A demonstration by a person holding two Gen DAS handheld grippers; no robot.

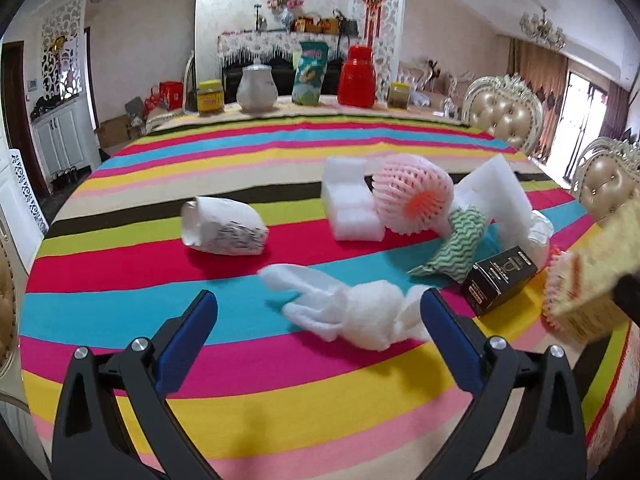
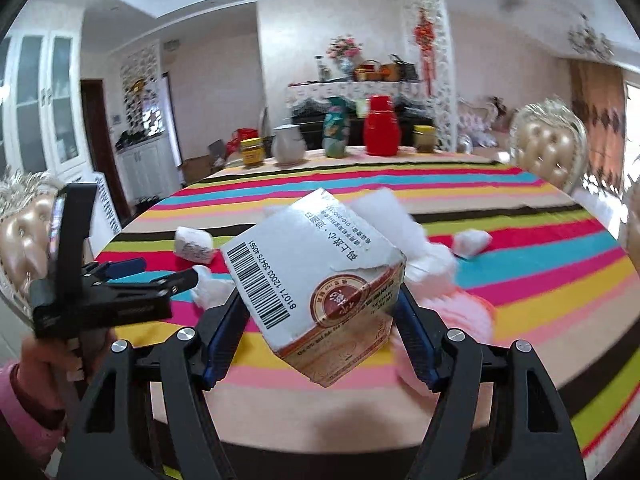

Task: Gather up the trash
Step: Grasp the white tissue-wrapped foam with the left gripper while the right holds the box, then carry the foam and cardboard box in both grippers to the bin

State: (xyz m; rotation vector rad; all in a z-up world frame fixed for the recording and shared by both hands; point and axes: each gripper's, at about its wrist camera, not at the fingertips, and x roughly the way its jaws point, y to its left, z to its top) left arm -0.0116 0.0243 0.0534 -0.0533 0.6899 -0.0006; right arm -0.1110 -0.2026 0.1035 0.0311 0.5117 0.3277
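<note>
While the right gripper (image 2: 322,312) is clamping a torn cardboard box (image 2: 316,280) between its blue pads at the centre of the right wrist view, the box is tilting with its barcode face turned up and to the left, lifted clear of the striped tablecloth (image 2: 540,280). In that same view the left gripper (image 2: 168,272) is showing at the left edge, gripped by a hand (image 2: 44,352) in a pink sleeve, its jaws standing apart with nothing between them.

From the left wrist view, the left gripper (image 1: 318,316) is spreading wide over the cloth, and a crumpled white foam wrap (image 1: 352,308) is lying between the fingertips, close to the right-hand pad; whether it is touching that pad I cannot tell. Farther up the frame a rolled printed paper (image 1: 224,228) is lying left of centre, with a white foam block (image 1: 352,204), a pink fruit net (image 1: 412,196), a green zigzag cloth (image 1: 456,248) and a small black box (image 1: 498,276) crowding together at the centre right. Along the far table edge a white jug (image 1: 256,86) and a red container (image 1: 356,76) are standing upright.
</note>
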